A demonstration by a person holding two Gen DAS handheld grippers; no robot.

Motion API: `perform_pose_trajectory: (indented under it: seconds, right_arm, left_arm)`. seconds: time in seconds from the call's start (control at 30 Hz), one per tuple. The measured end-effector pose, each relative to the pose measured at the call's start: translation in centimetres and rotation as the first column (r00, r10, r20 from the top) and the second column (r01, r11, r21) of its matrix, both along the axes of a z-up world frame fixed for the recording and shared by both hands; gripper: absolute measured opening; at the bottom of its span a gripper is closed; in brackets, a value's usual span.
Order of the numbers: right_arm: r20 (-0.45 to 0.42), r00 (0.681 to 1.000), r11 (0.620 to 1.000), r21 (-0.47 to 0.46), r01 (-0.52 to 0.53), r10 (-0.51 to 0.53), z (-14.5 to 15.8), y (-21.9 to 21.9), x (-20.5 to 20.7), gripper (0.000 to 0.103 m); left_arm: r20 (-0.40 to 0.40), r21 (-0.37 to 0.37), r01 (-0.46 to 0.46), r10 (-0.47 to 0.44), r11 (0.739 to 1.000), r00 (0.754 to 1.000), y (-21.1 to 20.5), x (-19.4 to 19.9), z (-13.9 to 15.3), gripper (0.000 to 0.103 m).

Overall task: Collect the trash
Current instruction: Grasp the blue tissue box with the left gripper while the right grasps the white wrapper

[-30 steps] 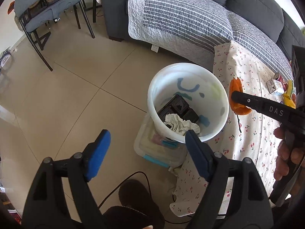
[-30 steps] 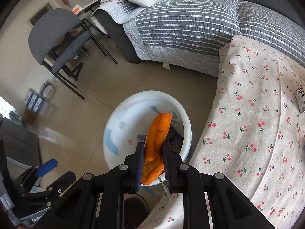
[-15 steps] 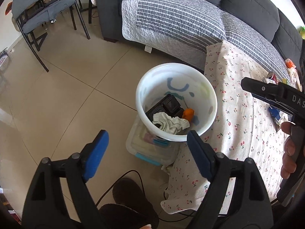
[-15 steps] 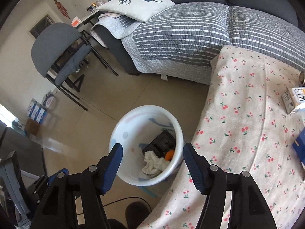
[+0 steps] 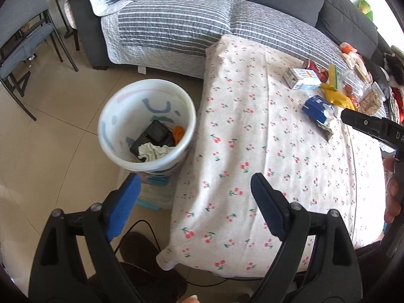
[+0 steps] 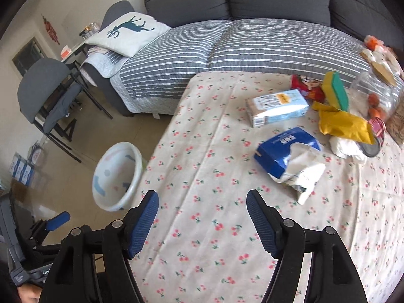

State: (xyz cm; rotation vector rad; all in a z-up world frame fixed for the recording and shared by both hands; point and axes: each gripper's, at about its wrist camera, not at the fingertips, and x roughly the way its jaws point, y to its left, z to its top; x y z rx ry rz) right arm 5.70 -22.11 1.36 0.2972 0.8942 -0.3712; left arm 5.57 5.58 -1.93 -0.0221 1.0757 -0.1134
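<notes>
The bin (image 5: 147,126) on the floor by the counter's (image 6: 202,202) left edge already holds some trash. A torn blue pack (image 6: 290,156), carton (image 6: 276,107) and yellow wrapper (image 6: 343,125) remain near the far right corner. Both the left hand-held gripper (image 5: 194,202) and right hand-held gripper (image 6: 202,217) gape wide, holding nothing.

bin (image 5: 149,93) left of table (image 5: 252,176), cartons on table

Bright, soft daylight throughout; strong fisheye bending and dark vignetted corners.
</notes>
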Motion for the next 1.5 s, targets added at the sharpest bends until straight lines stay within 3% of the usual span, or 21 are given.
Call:
perform_pose_trajectory:
  seconds: [0.3,0.67,0.87,1.13,1.3,1.37,1.5]
  right_arm:
    - [0.018,0.991,0.991,-0.033,0.131,-0.131,1.2,-6.3,-7.5,0.078]
    - [0.026,0.963,0.963,-0.03,0.268,-0.267,1.4,-14.3,-12.1,0.079]
    - [0.006,0.952,0.951,-0.043,0.307,-0.307,1.3,-17.5,-13.1,0.079]
    - [-0.021,0.94,0.94,0.012,0.34,-0.34,0.2,-20.6,-13.9,0.079]
    - [-0.034,0.936,0.935,0.031,0.352,-0.351,-0.5,-21.4,-13.5,0.079]
    - [-0.04,0.936,0.936,0.033,0.35,-0.349,-0.7,-21.5,-13.2,0.079]
    - [-0.058,0.938,0.939,0.027,0.342,-0.34,-1.2,-21.3,-12.5,0.079]
  left_arm:
    - [-0.004,0.02,0.095,-0.095,0.995,0.995,-8.5,0.1,-0.2,0.089]
    - [0.026,0.072,0.188,-0.19,0.98,0.981,-18.5,5.2,-1.1,0.089]
    - [0.034,0.025,0.229,-0.229,0.973,0.973,-22.5,9.5,-2.6,0.089]
    - [0.042,-0.071,0.287,-0.284,0.955,0.958,-24.4,14.0,-5.0,0.087]
    - [0.004,-0.081,0.339,-0.34,0.937,0.94,-25.4,15.2,-6.7,0.078]
    - [-0.026,-0.091,0.347,-0.351,0.933,0.936,-25.6,15.4,-7.4,0.059]
    - [-0.009,-0.117,0.339,-0.343,0.933,0.939,-25.1,15.0,-7.4,0.058]
